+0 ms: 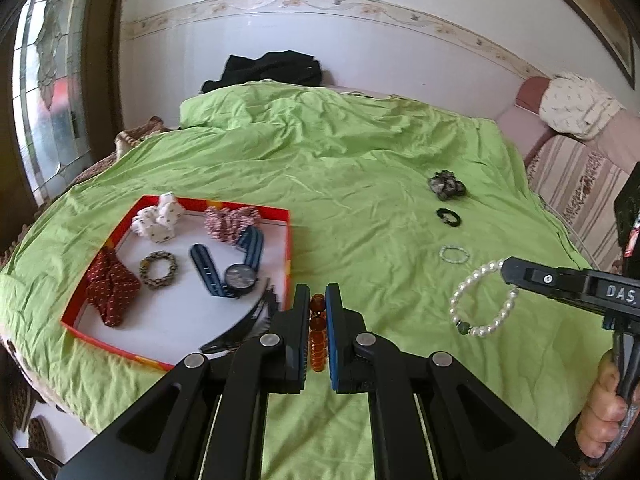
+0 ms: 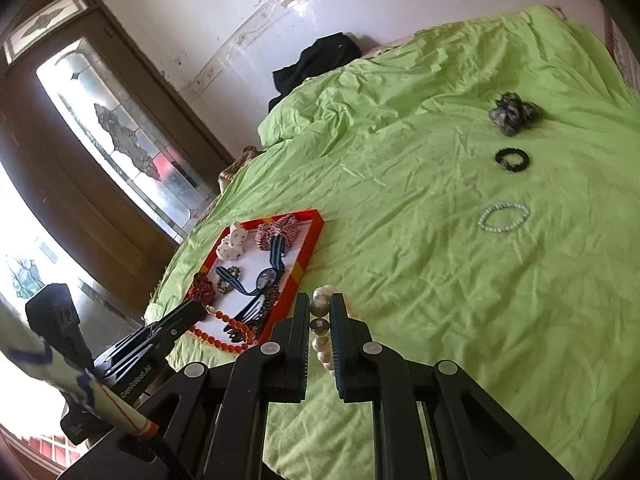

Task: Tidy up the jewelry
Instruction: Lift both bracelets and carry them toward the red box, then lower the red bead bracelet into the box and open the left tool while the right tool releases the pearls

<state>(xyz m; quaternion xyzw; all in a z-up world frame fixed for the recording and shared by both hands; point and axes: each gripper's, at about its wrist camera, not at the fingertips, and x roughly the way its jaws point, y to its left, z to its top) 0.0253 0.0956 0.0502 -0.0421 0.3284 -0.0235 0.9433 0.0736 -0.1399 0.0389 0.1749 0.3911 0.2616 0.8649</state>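
Between the left gripper's fingers, pressed nearly together, hangs a string of amber beads, pinched just off the near right corner of the red-rimmed tray. Beside it, the right gripper clamps a pearl bracelet with one green bead, which dangles above the green bedspread. On the tray lie a blue-strapped watch, a dark comb, a leopard-print band and three scrunchies: white, red-and-white and dark red. Farther right on the bedspread, in a row, rest a small pale bead bracelet, a black hair tie and a grey scrunchie.
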